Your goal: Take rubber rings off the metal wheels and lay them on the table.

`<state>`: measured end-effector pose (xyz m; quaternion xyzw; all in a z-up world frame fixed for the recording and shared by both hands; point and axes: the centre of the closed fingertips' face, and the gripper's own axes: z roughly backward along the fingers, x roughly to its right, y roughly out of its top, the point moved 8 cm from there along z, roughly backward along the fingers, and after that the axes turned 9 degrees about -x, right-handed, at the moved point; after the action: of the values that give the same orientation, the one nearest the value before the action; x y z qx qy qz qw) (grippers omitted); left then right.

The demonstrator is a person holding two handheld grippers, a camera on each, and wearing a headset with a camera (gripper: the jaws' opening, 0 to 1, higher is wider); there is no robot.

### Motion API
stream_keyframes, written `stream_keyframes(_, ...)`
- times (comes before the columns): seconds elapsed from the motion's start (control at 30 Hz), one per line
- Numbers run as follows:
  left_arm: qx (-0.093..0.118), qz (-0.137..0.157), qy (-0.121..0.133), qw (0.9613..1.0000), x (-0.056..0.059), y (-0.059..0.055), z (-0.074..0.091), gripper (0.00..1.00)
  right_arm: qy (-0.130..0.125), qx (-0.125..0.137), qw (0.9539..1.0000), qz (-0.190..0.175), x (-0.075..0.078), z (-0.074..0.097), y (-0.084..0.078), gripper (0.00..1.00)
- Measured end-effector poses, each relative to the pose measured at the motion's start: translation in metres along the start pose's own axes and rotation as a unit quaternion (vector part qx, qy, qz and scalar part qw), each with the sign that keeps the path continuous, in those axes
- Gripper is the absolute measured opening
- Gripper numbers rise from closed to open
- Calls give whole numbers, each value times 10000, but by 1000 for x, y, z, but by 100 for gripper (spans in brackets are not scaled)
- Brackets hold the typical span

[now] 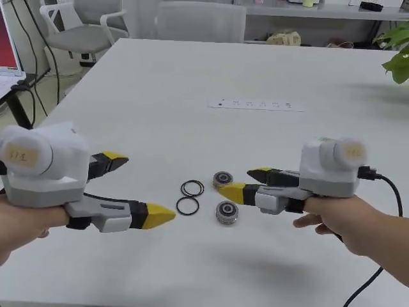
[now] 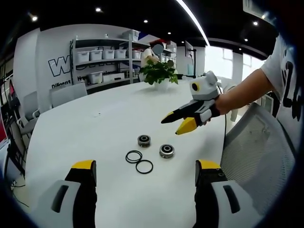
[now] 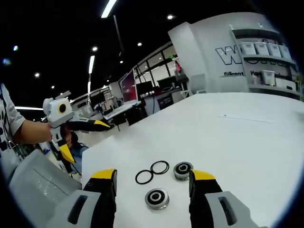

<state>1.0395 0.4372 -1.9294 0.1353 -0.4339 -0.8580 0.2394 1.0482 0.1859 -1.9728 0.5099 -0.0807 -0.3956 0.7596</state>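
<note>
Two black rubber rings lie loose on the white table (image 1: pixel 192 96), one (image 1: pixel 192 188) just behind the other (image 1: pixel 187 206). To their right sit two metal wheels, a far one (image 1: pixel 223 179) and a near one (image 1: pixel 227 212). My left gripper (image 1: pixel 142 187) is open and empty, left of the rings. My right gripper (image 1: pixel 241 182) is open and empty too, its tips right beside the wheels. The left gripper view has rings (image 2: pixel 134 156) (image 2: pixel 144 166) and wheels (image 2: pixel 144 140) (image 2: pixel 166 151) ahead of the spread jaws. In the right gripper view the near wheel (image 3: pixel 157 198) lies between the jaws.
A white paper strip (image 1: pixel 255 104) lies farther back on the table. Grey chairs (image 1: pixel 83 25) stand beyond the far edge and a green plant (image 1: pixel 399 54) at the right. A black cable (image 1: pixel 383 185) trails from my right gripper.
</note>
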Motion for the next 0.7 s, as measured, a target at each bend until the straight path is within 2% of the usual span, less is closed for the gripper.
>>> stream_keyframes(0.43,-32,-45,-19,10000,4,0,1,84,-142,-176,9981,565,-1,32,-15,72)
stream_keyframes(0.7,-11,-57,-56,10000,7,0,2,85,-237,-200,9970,715,-2,48,-22,81)
